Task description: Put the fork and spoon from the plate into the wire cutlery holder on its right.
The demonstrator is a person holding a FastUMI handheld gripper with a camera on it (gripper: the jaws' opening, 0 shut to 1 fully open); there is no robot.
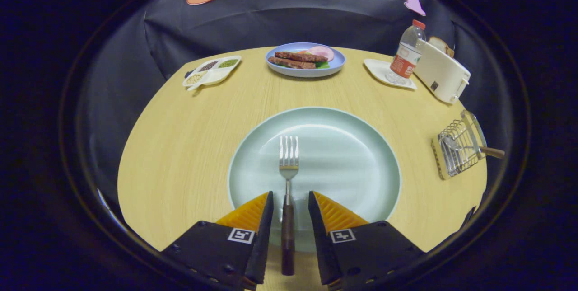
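Hand-held gripper (291,200) low in the frame, fingers parted, straddling the dark handle of the fork (288,178) with a gap on each side; neither finger touching it. Fork lies on the pale green plate (361,164) at frame centre, tines pointing away, handle end overhanging the near rim. Wire cutlery holder (456,148) at right of frame, lying near the bench (180,146) edge, with the spoon (474,147) already in it, wooden handle sticking out right. Far side: blue plate of food (305,70), divided dish (211,72), water bottle (407,53), white toaster (440,74).
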